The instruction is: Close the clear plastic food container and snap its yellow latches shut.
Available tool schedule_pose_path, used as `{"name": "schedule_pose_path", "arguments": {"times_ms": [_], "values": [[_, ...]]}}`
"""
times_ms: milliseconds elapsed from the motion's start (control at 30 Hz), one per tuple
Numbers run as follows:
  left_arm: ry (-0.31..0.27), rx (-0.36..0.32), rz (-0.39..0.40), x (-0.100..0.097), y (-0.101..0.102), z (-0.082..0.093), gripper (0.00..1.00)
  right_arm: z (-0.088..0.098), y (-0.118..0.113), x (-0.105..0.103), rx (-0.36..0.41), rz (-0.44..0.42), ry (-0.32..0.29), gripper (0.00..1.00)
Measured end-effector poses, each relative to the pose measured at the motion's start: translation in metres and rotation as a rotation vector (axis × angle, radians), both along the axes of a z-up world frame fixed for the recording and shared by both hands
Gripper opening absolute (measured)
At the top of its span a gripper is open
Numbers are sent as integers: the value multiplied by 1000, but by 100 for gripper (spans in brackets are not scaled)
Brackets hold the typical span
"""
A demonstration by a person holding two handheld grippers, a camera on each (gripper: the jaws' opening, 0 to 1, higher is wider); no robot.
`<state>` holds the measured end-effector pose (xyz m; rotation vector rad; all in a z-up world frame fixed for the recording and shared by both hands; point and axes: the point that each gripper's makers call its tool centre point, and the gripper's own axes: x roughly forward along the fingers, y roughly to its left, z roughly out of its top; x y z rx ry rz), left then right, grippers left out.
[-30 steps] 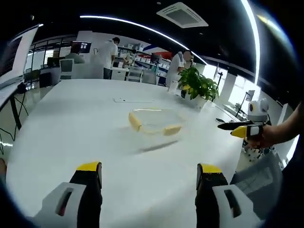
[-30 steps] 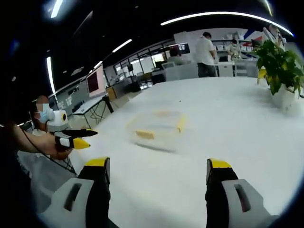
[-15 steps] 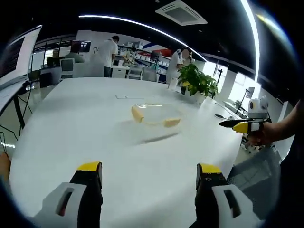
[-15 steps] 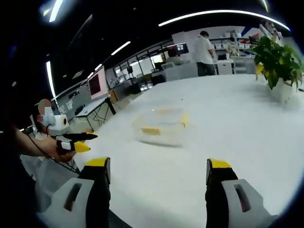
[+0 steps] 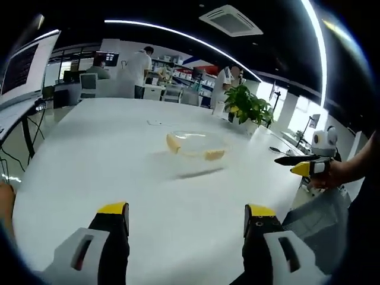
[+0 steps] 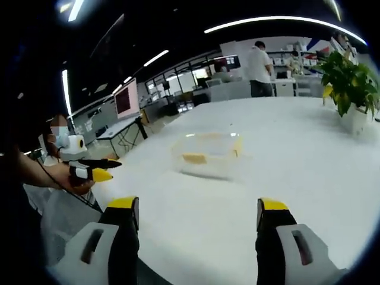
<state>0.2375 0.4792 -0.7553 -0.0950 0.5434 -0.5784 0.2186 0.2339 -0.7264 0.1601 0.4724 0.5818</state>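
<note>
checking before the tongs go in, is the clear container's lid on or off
Cannot tell. The clear container sits upright on the white table, yellow latches showing, but it is too small and blurred to tell.

We see the left gripper view look along the white table (image 5: 89, 160) from its near edge and the right gripper view look from the adjoining side, both well back, sharing the clear container (image 5: 195, 146) (image 6: 209, 155) and potted plant (image 5: 248, 105) (image 6: 351, 89).

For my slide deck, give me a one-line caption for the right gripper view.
Open right gripper faces a clear food container with yellow latches on a white table.
</note>
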Motion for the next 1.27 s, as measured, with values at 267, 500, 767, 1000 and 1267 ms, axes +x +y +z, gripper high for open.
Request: {"name": "schedule_pose_path", "arguments": {"times_ms": [267, 500, 767, 1000, 1267], "values": [[-11, -5, -15, -1, -2, 1, 76, -2, -2, -1, -19, -2, -9, 82], [-11, -5, -15, 0, -2, 1, 76, -4, -1, -1, -18, 3, 1, 82], [1, -17, -11, 0, -2, 0, 76, -7, -3, 0, -25, -2, 12, 82], [5, -16, -19, -1, -3, -1, 76, -8, 1, -3, -33, 8, 16, 81], [16, -11, -24, -3, -3, -3, 75, -11, 2, -5, -39, 17, 29, 81]]}}
